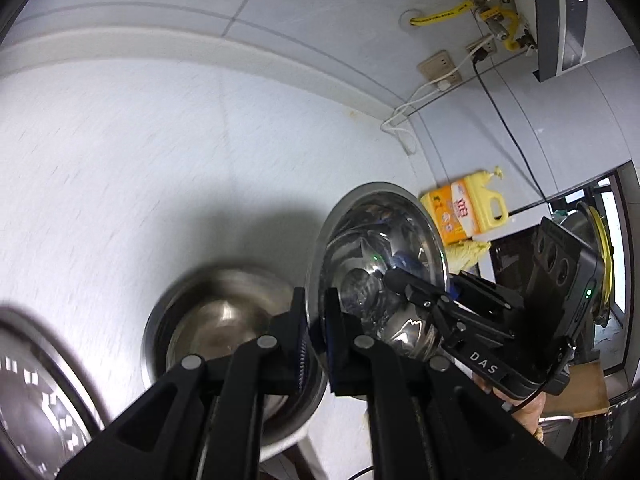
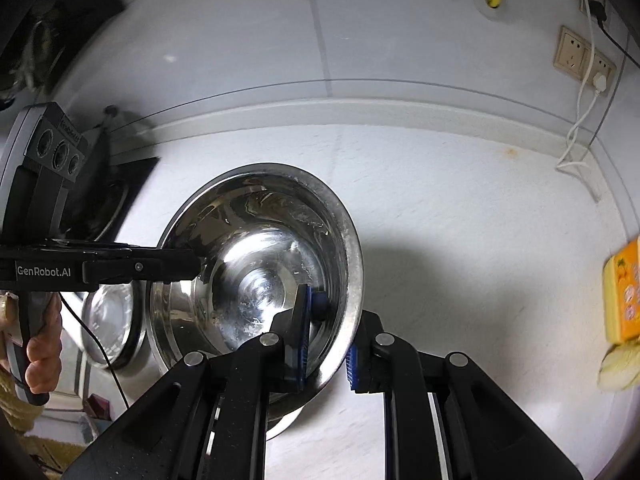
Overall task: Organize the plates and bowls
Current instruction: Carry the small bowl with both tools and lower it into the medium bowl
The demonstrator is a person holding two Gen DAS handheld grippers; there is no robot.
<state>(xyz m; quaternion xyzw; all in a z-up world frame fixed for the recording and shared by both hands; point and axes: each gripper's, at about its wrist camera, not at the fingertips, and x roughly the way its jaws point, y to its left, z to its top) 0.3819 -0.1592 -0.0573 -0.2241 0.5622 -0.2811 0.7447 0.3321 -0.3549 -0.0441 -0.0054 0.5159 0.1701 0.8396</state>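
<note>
A white tiled kitchen wall rises behind a pale speckled tabletop (image 2: 460, 240), with wall sockets (image 2: 576, 60), a white cable (image 2: 580, 120) and a yellow hose (image 1: 440, 18) near its right end. A yellow detergent bottle (image 1: 466, 210) with an orange label stands by the back right of the tabletop, on a yellow cloth (image 1: 468, 250).

A steel bowl (image 2: 256, 264) is held tilted above the tabletop, its shiny hollow facing the right wrist camera. The left gripper (image 1: 316, 320) has its fingers pinching the bowl's rim, one dark pad on each side of the thin metal edge. The right gripper (image 2: 328, 336) straddles the opposite rim: its left finger (image 2: 298, 340) lies inside the hollow against the wall, while its right finger (image 2: 360, 360) sits outside, close to the rim but with a sliver of gap showing, so the fingers are spread a little wider than the metal. In the right wrist view the left gripper reaches the bowl's left rim from the side, held by a bare hand (image 2: 40, 344).

A second steel bowl (image 1: 224, 332) rests on the tabletop just beneath and left of the raised one. A flat steel plate (image 1: 36, 396) lies near the tabletop's front left edge, beside that second bowl.
</note>
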